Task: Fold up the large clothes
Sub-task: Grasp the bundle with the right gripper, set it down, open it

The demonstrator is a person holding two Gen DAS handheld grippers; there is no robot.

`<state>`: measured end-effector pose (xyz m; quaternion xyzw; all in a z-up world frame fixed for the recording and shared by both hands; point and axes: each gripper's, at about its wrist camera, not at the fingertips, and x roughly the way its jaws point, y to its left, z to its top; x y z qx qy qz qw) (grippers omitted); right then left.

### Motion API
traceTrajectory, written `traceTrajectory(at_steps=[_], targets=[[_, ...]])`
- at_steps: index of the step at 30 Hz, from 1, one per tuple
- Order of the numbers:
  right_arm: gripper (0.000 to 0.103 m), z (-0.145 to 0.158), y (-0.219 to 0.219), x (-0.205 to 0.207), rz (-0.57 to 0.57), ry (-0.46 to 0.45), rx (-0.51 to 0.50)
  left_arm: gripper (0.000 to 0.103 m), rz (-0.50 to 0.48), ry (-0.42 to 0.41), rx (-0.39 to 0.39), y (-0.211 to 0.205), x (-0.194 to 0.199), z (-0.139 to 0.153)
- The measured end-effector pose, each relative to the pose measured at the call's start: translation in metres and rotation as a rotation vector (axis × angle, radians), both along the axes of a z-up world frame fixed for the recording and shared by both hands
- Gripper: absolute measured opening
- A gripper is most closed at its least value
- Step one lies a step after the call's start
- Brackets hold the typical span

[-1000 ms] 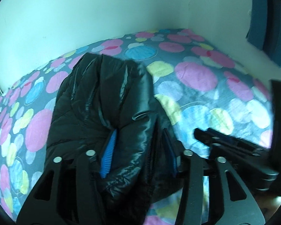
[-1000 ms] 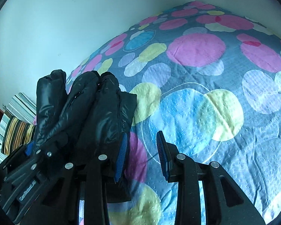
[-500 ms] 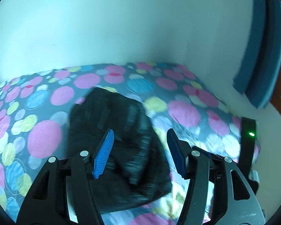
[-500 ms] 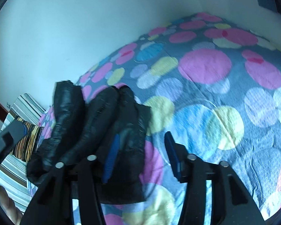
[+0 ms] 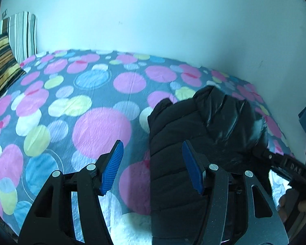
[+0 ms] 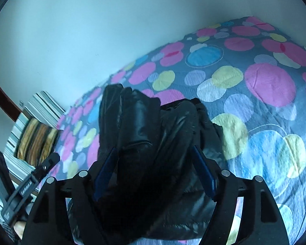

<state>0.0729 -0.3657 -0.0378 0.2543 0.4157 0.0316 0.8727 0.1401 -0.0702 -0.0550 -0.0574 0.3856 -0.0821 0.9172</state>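
A black puffer jacket (image 5: 204, 134) lies folded in a thick bundle on the bed with the dotted sheet (image 5: 95, 126). My left gripper (image 5: 152, 167) is open; the jacket's left edge reaches between its blue pads (image 5: 112, 167), with nothing gripped. In the right wrist view the jacket (image 6: 151, 143) fills the space between the wide-open fingers of my right gripper (image 6: 154, 173), and the pads (image 6: 204, 173) stand on either side of the bundle without pinching it. The right gripper's body shows in the left wrist view (image 5: 289, 165).
A striped pillow (image 5: 8, 47) lies at the head of the bed, also in the right wrist view (image 6: 34, 134). A pale wall (image 5: 153, 20) runs along the bed's far side. The sheet (image 6: 265, 102) stretches to the right of the jacket.
Both grippers have opened wider and let go of the jacket. The left one has swung left, so the jacket now sits right of centre. The right one has moved over the bundle.
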Motion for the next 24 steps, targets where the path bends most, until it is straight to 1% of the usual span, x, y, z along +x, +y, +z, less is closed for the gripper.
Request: traceTrajectory(at_steps=[2,3,4,5,6,8,10,12,15,17,20,24], targets=[[0.077,-0.005,0.005,0.007,-0.007,0.029,-0.027,0.059,-0.013,0.015,-0.006,0.001,0.001,-0.008],[0.074,-0.006,0.007,0.008,-0.013,0.032,-0.047,0.059,-0.023,0.022,-0.009,0.001,0.002,-0.012],[0.067,-0.006,0.008,0.008,-0.021,0.033,-0.075,0.059,-0.04,0.029,-0.015,-0.001,0.003,-0.016],[0.046,-0.007,0.008,0.009,-0.015,0.036,-0.088,0.059,-0.054,0.034,-0.022,-0.003,0.003,-0.019],[0.038,-0.008,0.008,0.01,-0.013,0.042,-0.104,0.059,-0.069,0.038,-0.032,-0.005,0.003,-0.022],[0.033,-0.011,0.005,0.012,-0.008,0.052,-0.152,0.059,-0.113,0.045,-0.057,-0.012,0.003,-0.027],[0.032,-0.016,0.002,0.013,-0.008,0.07,-0.194,0.06,-0.156,0.047,-0.055,-0.021,0.004,-0.032],[0.032,-0.027,-0.005,0.014,-0.02,0.103,-0.24,0.06,-0.191,0.051,-0.035,-0.032,0.004,-0.038],[0.033,-0.046,-0.019,0.018,0.003,0.168,-0.211,0.06,-0.24,0.098,-0.025,-0.048,0.012,-0.059],[0.034,-0.056,-0.027,0.02,0.017,0.199,-0.196,0.06,-0.249,0.107,-0.021,-0.053,0.015,-0.067],[0.038,-0.072,-0.03,0.019,0.02,0.223,-0.206,0.059,-0.286,0.108,0.003,-0.066,0.019,-0.077],[0.039,-0.088,-0.03,0.017,0.006,0.232,-0.209,0.059,-0.3,0.092,0.055,-0.074,0.021,-0.09]])
